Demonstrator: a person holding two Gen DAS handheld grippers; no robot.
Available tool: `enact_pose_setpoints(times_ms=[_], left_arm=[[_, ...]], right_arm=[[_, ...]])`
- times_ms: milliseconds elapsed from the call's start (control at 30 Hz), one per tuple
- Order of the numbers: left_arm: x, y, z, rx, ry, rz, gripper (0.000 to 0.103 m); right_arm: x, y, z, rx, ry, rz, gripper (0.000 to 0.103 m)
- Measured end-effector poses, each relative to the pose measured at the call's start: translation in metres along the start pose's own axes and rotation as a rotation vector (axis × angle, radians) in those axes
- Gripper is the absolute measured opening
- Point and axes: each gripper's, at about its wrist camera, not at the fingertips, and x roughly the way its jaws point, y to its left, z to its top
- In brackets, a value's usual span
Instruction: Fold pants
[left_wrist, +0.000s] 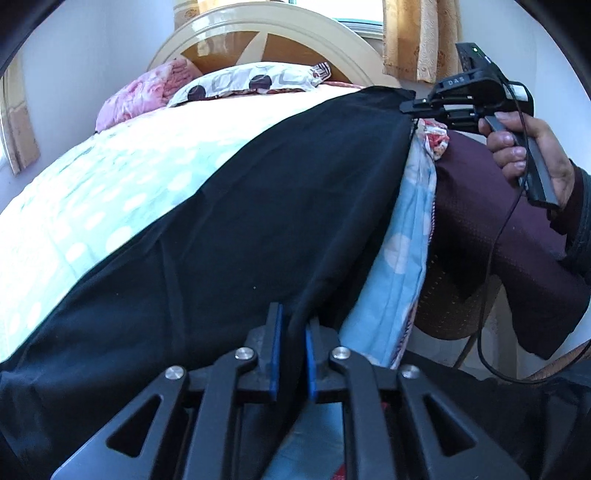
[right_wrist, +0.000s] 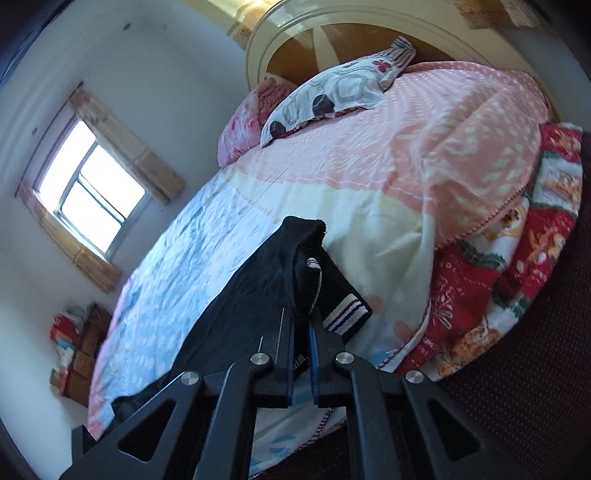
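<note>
1. The left tool (left_wrist: 291, 354) is pinching one end of the black pants (left_wrist: 258, 206), its jaws nearly closed on the cloth.
2. The right tool (right_wrist: 303, 354) is clamping the far end, near a striped band (right_wrist: 347, 314).
3. The pants are lying stretched along the near edge of the bed (left_wrist: 110, 177), long axis running tool to tool; judging by this, bringing the ends together is coming next.

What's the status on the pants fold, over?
Left gripper shut on black pants. Right gripper shut on the far end. Pants stretched along the bed edge, over the quilt. Nothing in the way.
</note>
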Motion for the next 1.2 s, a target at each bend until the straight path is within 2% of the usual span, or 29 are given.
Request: enact_pose_setpoints(times_ms=[33,100,133,167,267,333,400,533,633,667,700,733,800,900,967,1000,1067,1100,1133,1167,1200], left_arm=[[-0.002,0.000,-0.001,-0.005,-0.001,-0.001,0.019],[-0.009,-0.001,0.000,-0.001,-0.010,0.020,0.035],[-0.012,-0.001,-0.001,0.003,-0.022,0.033,0.049],[-0.018,-0.001,-0.002,0.007,-0.040,0.045,0.058],[-0.035,0.005,-0.003,0.000,-0.083,0.059,0.068],[-0.040,0.014,-0.003,-0.024,-0.100,0.086,0.072],[-0.039,0.028,-0.005,-0.064,-0.097,0.115,0.072],[-0.032,0.048,-0.014,-0.140,-0.074,0.136,0.072],[-0.026,0.052,-0.020,-0.150,-0.056,0.140,0.072],[-0.024,0.053,-0.021,-0.152,-0.048,0.142,0.072],[-0.022,0.054,-0.023,-0.153,-0.041,0.140,0.072],[-0.020,0.055,-0.024,-0.154,-0.035,0.138,0.072],[-0.017,0.055,-0.025,-0.154,-0.027,0.136,0.072],[-0.015,0.054,-0.025,-0.146,-0.029,0.129,0.076],[-0.013,0.053,-0.024,-0.142,-0.029,0.128,0.079],[-0.013,0.053,-0.024,-0.141,-0.030,0.127,0.080],[-0.012,0.051,-0.025,-0.138,-0.033,0.123,0.084],[-0.012,0.049,-0.025,-0.133,-0.032,0.126,0.085],[-0.012,0.048,-0.025,-0.127,-0.031,0.127,0.085],[-0.012,0.048,-0.025,-0.125,-0.030,0.124,0.085],[-0.013,0.048,-0.025,-0.127,-0.028,0.117,0.085]], right_arm=[[0.000,-0.001,0.001,0.004,0.009,0.002,0.007],[-0.003,-0.002,0.003,0.009,0.022,-0.031,0.015],[-0.009,-0.003,0.005,0.005,0.004,-0.079,0.025],[-0.016,-0.004,0.008,0.002,-0.022,-0.120,0.035],[-0.037,-0.007,0.017,0.003,-0.116,-0.208,0.039],[-0.037,-0.006,0.030,-0.015,-0.121,-0.192,0.039],[-0.025,-0.003,0.046,-0.013,-0.073,-0.118,0.039],[0.014,0.002,0.070,-0.018,0.062,-0.082,0.039],[0.047,0.002,0.078,-0.019,0.182,-0.059,0.039],[0.055,0.005,0.076,-0.029,0.210,-0.052,0.024],[0.058,0.011,0.074,-0.062,0.211,-0.061,0.014],[0.057,0.018,0.072,-0.094,0.204,-0.063,0.010],[0.045,0.035,0.071,-0.175,0.146,-0.067,0.008],[0.005,0.075,0.065,-0.351,-0.018,-0.009,0.008],[-0.013,0.092,0.058,-0.445,-0.093,-0.007,0.008],[-0.018,0.097,0.051,-0.494,-0.119,-0.033,0.008],[-0.002,0.090,0.050,-0.501,-0.052,-0.127,0.011],[0.013,0.078,0.051,-0.480,0.016,-0.215,0.015],[0.024,0.066,0.050,-0.457,0.055,-0.296,0.027],[0.030,0.054,0.051,-0.428,0.077,-0.367,0.031],[0.030,0.039,0.052,-0.377,0.075,-0.402,0.031]])
